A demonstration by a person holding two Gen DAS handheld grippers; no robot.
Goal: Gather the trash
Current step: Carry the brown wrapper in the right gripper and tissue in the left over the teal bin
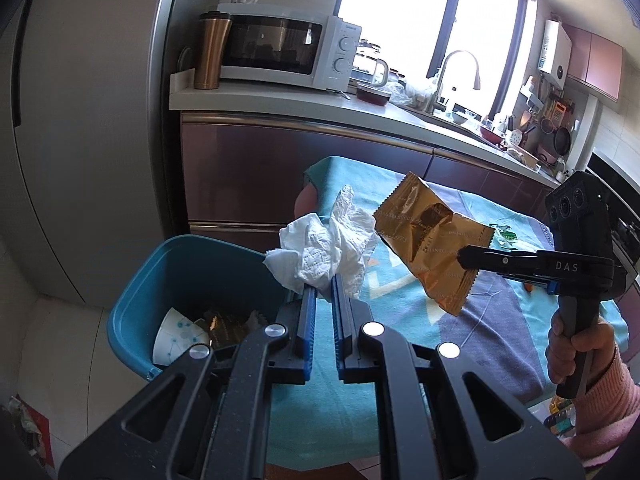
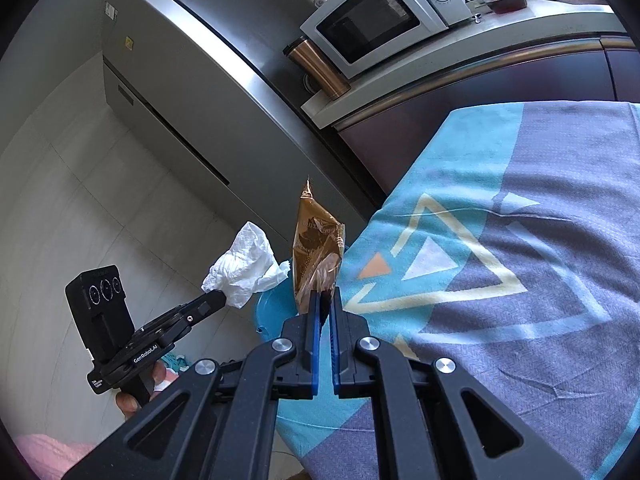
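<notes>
My left gripper [image 1: 323, 285] is shut on a crumpled white tissue [image 1: 328, 246], held in the air at the table's left edge beside the blue bin [image 1: 132, 292]. The bin stands on the floor and holds a paper cup [image 1: 176, 338] and a wrapper. From the right, my right gripper [image 1: 460, 258] comes in shut on a gold snack wrapper [image 1: 430, 240] over the tablecloth. In the right wrist view the gold wrapper [image 2: 318, 248] stands up from the right gripper [image 2: 325, 298], and the left gripper [image 2: 218, 300] holds the tissue [image 2: 244, 272] to its left. Part of the bin [image 2: 276, 304] shows behind.
A table with a teal and purple cloth [image 1: 460, 332] fills the right side. Behind it runs a kitchen counter [image 1: 280, 100] with a microwave [image 1: 280, 50] and a copper tumbler [image 1: 210, 50]. A grey fridge [image 2: 180, 92] stands at left. A hand in a pink sleeve [image 1: 580, 360] grips the right tool.
</notes>
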